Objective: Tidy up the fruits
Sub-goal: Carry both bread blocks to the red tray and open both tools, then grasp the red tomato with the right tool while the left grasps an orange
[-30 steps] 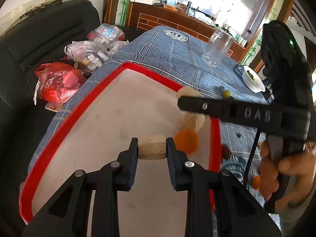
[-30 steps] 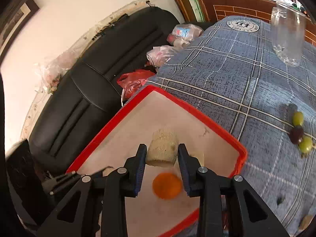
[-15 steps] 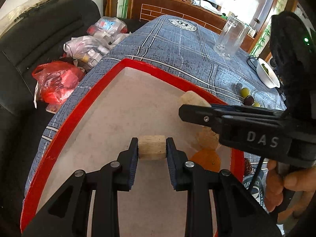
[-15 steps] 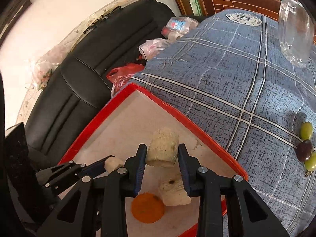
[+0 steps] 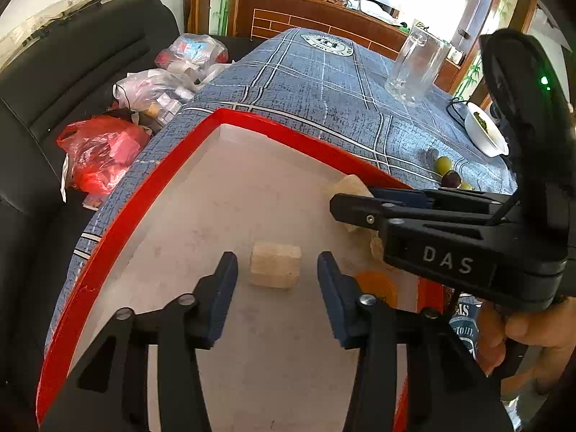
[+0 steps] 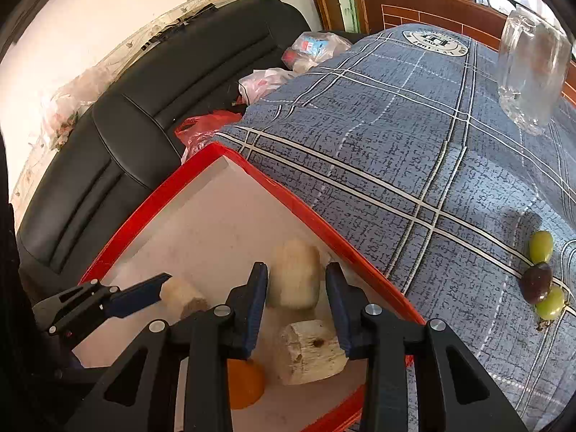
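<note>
1. A blue plaid tablecloth covers the table, with a round emblem printed near its far end.
2. An empty glass mug stands upright on the cloth, well back from the near edge.
3. A white bowl holding something green sits at the right edge of the left wrist view.
4. A black sofa runs along the table's left side.
5. On the sofa lies a red plastic bag, with clear plastic bags of packets behind it.
6. A brown wooden counter stands beyond the table.
</note>
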### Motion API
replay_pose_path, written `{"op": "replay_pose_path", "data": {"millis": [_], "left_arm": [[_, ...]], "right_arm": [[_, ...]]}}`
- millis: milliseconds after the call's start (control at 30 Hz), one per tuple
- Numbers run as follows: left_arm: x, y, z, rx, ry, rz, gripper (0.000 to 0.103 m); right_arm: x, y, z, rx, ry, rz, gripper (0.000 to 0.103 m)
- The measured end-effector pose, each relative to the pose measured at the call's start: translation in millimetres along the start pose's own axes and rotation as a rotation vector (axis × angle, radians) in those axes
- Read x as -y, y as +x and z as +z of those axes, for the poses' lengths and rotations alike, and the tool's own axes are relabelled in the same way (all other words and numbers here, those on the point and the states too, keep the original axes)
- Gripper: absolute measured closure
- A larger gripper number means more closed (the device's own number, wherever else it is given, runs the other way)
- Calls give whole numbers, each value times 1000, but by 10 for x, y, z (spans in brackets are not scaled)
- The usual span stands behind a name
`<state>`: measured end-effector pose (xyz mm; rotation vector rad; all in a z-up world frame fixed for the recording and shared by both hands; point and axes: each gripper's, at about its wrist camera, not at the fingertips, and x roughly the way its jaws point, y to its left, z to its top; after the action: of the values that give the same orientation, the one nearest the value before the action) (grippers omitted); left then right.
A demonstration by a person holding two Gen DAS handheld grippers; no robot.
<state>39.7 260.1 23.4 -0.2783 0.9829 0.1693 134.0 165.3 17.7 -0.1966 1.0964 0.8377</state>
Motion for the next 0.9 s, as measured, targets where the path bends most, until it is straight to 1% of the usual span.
{"op": "replay_pose_path", "data": {"millis": [67,100,133,167,200,233,300,367,400,433,533,567,633,800,900], "left_arm": [[-1,-4,-1,-2,-6,1,57],[-9,-10,-2,-4,-13,-2,55],[-21,-19,-7,-6,-20,-5,47],[-32,-30,-10,-6,-29,-7,43],[-45,-46,-22,-6,-36,-8,40],[-55,-67,-33,-5,-42,-11,40],[-69,-138,-60,2,-45,-19,40],[-75,-223,-98,16,-33,-9,40],[-79,-273,-123,27,-29,-2,40],[-79,-315,-151,38,-29,1,40],[-106,-457,-252,66,-45,-13,40],[-114,-502,-288,72,-54,-21,39],[-123,-582,-365,86,-66,-32,35],[-115,-763,-524,104,-88,-65,34],[-72,-817,-576,103,-96,-90,32]], "right_arm": [[10,-36,-11,7,13,15,67],[11,-63,-15,13,16,18,66],[6,-106,-18,21,17,23,63],[6,-146,-20,30,19,31,60],[6,-185,-22,42,23,41,54],[10,-253,-33,63,31,52,52],[20,-354,-58,85,43,57,52],[37,-484,-108,108,65,74,52],[47,-564,-159,124,75,79,52],[53,-639,-215,139,82,79,48],[37,-834,-404,174,84,83,40],[35,-885,-465,182,85,78,38],[31,-1006,-623,199,90,71,33],[59,-1245,-1029,231,132,43,29],[106,-1357,-1352,235,177,37,28]]}}
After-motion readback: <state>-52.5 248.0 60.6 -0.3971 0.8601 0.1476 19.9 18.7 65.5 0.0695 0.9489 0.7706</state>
